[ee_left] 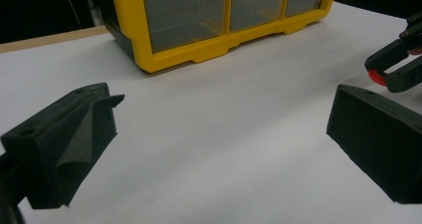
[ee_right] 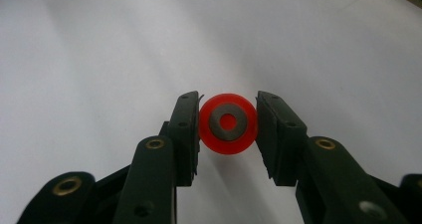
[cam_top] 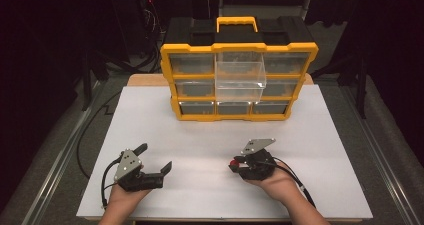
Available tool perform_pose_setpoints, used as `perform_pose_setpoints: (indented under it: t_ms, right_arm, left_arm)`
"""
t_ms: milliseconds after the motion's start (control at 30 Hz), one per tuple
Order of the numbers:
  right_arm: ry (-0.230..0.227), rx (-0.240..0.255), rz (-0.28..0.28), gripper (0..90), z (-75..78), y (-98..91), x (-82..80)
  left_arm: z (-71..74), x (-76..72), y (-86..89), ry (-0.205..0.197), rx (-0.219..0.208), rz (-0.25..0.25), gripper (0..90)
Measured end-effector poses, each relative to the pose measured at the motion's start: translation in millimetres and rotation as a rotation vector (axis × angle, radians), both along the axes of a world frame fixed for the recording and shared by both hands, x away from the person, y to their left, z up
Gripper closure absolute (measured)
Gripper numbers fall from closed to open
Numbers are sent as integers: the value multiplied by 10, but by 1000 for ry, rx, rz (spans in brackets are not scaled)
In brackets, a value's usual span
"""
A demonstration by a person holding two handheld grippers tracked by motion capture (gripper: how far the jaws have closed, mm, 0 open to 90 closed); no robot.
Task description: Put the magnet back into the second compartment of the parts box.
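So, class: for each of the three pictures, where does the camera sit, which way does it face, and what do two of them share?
High view: above the table, facing forward and down at the organizer; both hands, left gripper, right gripper.
Left gripper view: rides the left gripper, jaws apart, facing the organizer.
Right gripper view: rides the right gripper, shut on a red wheel.
Shared: the high and left gripper views both show the organizer.

You're at a lab bench: a white board (cam_top: 210, 145) ahead of your jaws, a yellow drawer box (cam_top: 239, 80) beyond, cables (cam_top: 150, 20) behind in the dark.
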State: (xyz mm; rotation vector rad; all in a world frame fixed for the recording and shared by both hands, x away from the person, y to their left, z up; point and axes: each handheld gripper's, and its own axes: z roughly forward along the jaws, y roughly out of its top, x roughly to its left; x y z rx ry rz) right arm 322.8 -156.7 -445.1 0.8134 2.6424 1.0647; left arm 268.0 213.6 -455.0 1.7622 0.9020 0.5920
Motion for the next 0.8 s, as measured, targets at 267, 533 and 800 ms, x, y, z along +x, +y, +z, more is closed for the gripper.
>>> perform_pose_setpoints:
  t_ms: [267, 533, 800]
  right_arm:
    - [-1, 6, -33, 648, 27, -282, -31]
    - [-10, 27, -55, 648, 68, -511, -68]
    - [-18, 32, -73, 648, 78, -666, -76]
  left_arm:
    - [-1, 2, 1, 1, 1, 3, 4]
    - [-1, 0, 0, 1, 3, 3, 4]
    - [-2, 3, -2, 1, 4, 3, 4]
